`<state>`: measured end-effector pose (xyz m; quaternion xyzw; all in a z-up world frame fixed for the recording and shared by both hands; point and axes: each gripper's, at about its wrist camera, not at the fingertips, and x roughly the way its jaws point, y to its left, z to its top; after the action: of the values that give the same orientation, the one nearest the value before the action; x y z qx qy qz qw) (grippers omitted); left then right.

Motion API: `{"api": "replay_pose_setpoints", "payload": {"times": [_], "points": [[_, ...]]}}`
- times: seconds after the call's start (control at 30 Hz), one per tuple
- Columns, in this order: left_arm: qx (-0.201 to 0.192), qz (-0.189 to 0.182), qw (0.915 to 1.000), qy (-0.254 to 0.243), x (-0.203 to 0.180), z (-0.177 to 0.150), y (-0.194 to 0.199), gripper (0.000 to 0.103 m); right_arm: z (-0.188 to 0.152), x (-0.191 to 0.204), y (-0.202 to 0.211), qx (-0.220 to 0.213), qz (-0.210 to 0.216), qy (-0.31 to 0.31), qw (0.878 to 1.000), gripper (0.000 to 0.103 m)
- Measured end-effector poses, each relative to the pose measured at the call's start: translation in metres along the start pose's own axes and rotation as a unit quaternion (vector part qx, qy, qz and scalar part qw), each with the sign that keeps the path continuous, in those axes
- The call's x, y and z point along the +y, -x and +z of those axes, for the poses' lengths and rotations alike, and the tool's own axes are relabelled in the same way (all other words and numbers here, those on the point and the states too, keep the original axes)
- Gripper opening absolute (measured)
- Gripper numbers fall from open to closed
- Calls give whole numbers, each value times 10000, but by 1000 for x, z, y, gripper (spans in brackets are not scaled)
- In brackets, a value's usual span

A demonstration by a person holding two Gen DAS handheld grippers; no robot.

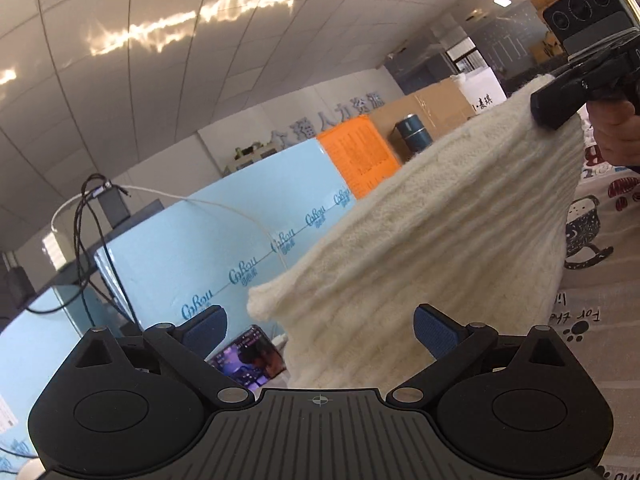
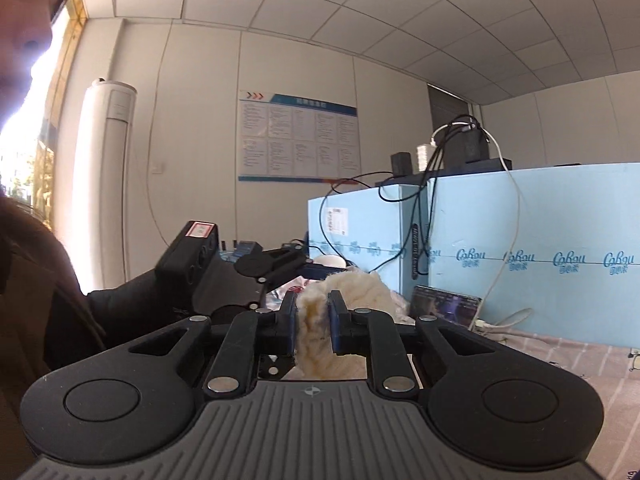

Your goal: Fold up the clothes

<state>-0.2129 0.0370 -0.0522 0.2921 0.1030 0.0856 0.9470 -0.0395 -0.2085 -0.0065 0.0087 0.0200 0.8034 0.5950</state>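
Note:
A cream ribbed knit garment (image 1: 440,232) hangs lifted above the table, stretched up to the right. My right gripper (image 2: 313,322) is shut on a bunched edge of the cream garment (image 2: 316,332); it also shows in the left wrist view (image 1: 560,104) pinching the garment's top corner. My left gripper (image 1: 320,330) is open, its blue pads (image 1: 434,334) on either side of the garment's lower edge, with nothing clamped. The left gripper also shows in the right wrist view (image 2: 316,270), beyond the cloth.
A patterned cloth (image 1: 592,280) covers the table. Light blue foam boards (image 2: 520,248) with cables (image 2: 500,220) stand along the far side. A phone (image 1: 248,356) with a lit screen leans by the boards. Cardboard boxes (image 1: 432,104) stand further back.

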Motion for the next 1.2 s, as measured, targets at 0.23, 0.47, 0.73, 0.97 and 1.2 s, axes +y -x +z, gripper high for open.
{"api": "replay_pose_setpoints", "payload": {"times": [0.23, 0.47, 0.73, 0.97, 1.2], "points": [[-291, -565, 9969, -470, -11, 15, 35, 86, -6, 14, 25, -6, 106, -160, 9998, 15], [-370, -923, 9950, -111, -16, 12, 71, 23, -13, 30, 39, 99, -140, -212, 9996, 14], [-417, -1616, 9811, 983, -22, -1, 119, 23, -29, 57, 55, 457, -268, -367, 9979, 15], [177, -2036, 9614, 1840, -31, -26, 131, 23, -53, 73, 66, 933, -324, -982, 9903, 15], [555, -2188, 9493, 2190, -44, -39, 126, 41, -61, 75, 77, 889, -767, -1350, 9839, 19]]}}
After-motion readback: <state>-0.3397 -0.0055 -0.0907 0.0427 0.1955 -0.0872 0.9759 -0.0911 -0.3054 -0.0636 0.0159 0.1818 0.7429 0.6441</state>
